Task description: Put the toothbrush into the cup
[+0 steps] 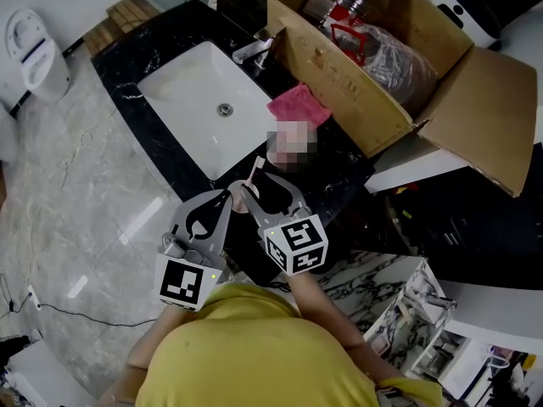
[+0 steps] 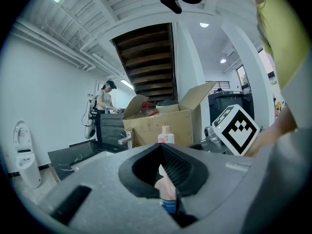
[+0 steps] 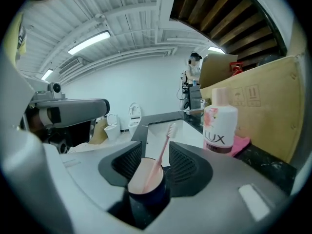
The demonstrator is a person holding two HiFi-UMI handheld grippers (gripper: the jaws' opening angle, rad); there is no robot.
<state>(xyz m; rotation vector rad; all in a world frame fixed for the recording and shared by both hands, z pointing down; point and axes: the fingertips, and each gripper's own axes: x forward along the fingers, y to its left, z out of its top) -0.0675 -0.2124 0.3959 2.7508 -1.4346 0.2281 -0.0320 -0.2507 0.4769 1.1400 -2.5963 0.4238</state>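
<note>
Toothbrush [image 3: 164,147] in cup [image 3: 146,194] at black marble counter [image 1: 165,161], white sink [image 1: 199,91]

"LUX" on the white bottle [image 3: 220,126]

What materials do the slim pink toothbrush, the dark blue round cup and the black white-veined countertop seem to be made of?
The slim pink toothbrush: probably plastic, smooth, one even colour.
The dark blue round cup: plastic or glazed ceramic, unclear; smooth wall, pinkish inside.
The black white-veined countertop: polished stone or imitation; glossy, irregular white veins.
</note>
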